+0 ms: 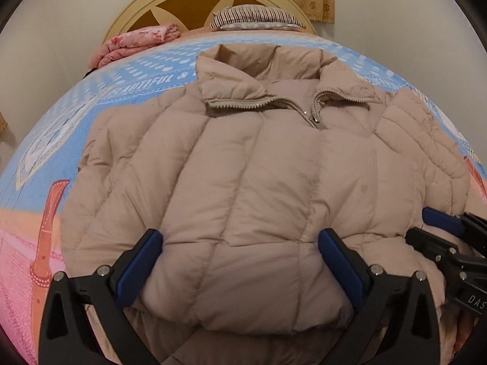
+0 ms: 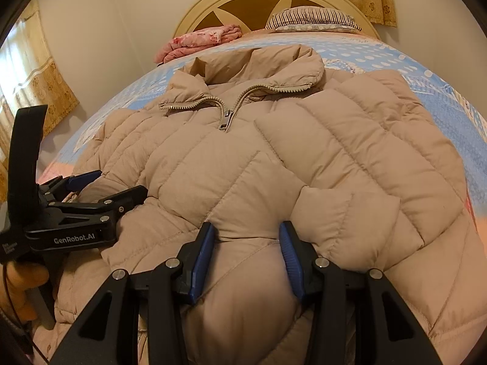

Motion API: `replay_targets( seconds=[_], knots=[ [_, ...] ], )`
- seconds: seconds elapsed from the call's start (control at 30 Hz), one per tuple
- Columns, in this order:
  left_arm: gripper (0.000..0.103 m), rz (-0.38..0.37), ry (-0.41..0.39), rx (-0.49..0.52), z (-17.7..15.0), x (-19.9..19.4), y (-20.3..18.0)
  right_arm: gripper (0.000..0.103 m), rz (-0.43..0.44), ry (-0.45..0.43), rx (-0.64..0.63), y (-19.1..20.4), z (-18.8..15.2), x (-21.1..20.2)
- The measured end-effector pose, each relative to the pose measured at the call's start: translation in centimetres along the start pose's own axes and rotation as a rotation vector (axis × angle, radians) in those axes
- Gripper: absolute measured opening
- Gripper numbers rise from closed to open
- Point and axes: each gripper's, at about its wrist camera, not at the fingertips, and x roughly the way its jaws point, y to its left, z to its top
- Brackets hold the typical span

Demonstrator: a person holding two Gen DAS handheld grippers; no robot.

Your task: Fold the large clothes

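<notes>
Beige quilted puffer jacket (image 1: pixel 243 167) lies front-up on the bed's blue patterned sheet (image 1: pixel 100 115), collar toward the cream wooden headboard (image 1: pixel 188 3), zipper partly open at the neck. One folded pink floral blanket (image 1: pixel 137 41) and one striped pillow (image 1: pixel 255 15) sit by the headboard, clear of the jacket. Left gripper (image 1: pixel 240 240) open, pads straddling the hem bulge without pinching. Right gripper (image 2: pixel 243 237) clamps a puffed fold of the jacket's lower edge. Yellow curtain (image 2: pixel 45 85) hangs at the side.

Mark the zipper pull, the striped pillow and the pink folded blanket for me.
zipper pull (image 2: pixel 224 119): right wrist view, metal tab.
striped pillow (image 2: pixel 313 18): right wrist view, top face.
pink folded blanket (image 1: pixel 137 42): left wrist view, upper fold.
</notes>
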Motion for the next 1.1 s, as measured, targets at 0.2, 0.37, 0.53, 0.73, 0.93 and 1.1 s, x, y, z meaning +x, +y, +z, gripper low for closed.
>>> replay_targets(
  seconds=[0.2, 0.37, 0.53, 0.73, 0.93, 1.1],
  knots=[
    [0.103, -0.004, 0.007, -0.003, -0.3, 0.4, 0.0, 0.046, 0.005, 0.000, 0.002, 0.0, 0.0, 0.0],
    [0.103, -0.002, 0.008, 0.001, -0.3, 0.3, 0.2, 0.046, 0.018, 0.037, -0.027, 0.1, 0.2, -0.3],
    [0.103, 0.022, 0.000, 0.047, 0.1, -1.1, -0.2, 0.046, 0.023, 0.031, -0.038, 0.0, -0.1, -0.3],
    [0.103, 0.003, -0.071, 0.058, 2.5, -5.2, 0.3, 0.046, 0.062, 0.041, -0.020, -0.5, 0.1, -0.4],
    [0.103, -0.067, -0.101, 0.018, 7.9, -6.0, 2.3, 0.054, 0.124, 0.069, -0.072, -1.5, 3.1, -3.0],
    [0.103, -0.009, -0.061, -0.030, 11.9, -0.9, 3.7, 0.057, 0.108, 0.045, -0.056, -4.4, 6.5, -3.1]
  ],
)
